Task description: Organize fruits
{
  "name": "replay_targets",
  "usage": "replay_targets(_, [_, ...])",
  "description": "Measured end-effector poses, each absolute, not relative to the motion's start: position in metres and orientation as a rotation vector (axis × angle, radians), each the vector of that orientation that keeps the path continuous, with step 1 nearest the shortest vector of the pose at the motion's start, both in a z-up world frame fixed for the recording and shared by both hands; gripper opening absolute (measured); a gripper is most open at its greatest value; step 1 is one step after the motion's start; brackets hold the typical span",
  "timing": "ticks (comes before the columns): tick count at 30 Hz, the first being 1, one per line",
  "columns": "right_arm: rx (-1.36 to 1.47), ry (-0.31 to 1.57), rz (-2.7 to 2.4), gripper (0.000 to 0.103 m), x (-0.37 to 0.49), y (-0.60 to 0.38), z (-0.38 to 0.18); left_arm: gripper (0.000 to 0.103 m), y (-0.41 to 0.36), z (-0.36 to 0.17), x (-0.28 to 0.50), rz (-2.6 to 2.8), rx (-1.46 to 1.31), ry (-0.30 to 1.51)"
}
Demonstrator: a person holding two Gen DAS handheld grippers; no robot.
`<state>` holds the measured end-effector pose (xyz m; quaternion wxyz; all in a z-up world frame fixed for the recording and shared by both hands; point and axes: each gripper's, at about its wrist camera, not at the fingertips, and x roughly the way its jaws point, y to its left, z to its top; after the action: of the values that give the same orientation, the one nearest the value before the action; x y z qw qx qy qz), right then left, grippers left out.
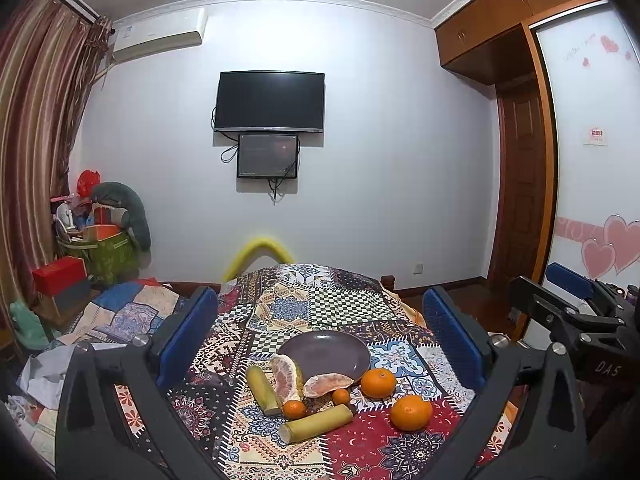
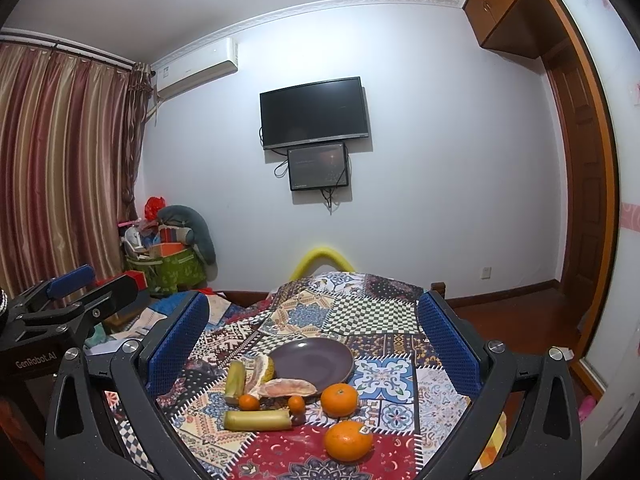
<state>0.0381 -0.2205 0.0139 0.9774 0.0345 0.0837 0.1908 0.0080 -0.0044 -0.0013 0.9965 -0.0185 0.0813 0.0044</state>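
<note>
Both grippers are hanging above the near edge of a table covered in a patchwork cloth, pointing out across it toward the far wall, and neither one is touching anything. The left gripper is sitting with its jaws spread wide and nothing between them, the blue pads framing the whole pile of fruit. Same deal with the right gripper: jaws wide apart and empty, tilted down a bit at the table. From the left wrist view the right gripper is showing up off to the right side at about the same height, so they're hovering side by side. The fruit is all lying loose on the cloth, just in front of a dark purple plate that's sitting bare. Two peeled pomelo pieces are leaning against the plate's near rim, one of them lapping onto it. Beside them there are two sugarcane chunks, one standing off to the left of the pomelo, the other lying across in front. Two small mandarins are tucked in between the cane and the pomelo, and two big oranges are resting to the right, one just beside the plate and one nearer the camera.
</note>
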Motion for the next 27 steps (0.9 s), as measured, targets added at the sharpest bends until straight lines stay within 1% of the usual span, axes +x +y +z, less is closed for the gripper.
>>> replay_targets(21, [0.062, 0.173, 0.395, 0.103, 0.039, -0.220, 0.013, 0.103, -0.002, -0.005, 0.012, 0.006, -0.044, 0.171])
replay_targets(27, [0.033, 0.198, 0.366, 0.103, 0.047, -0.221, 0.004, 0.103, 0.005, -0.017, 0.027, 0.009, -0.024, 0.215])
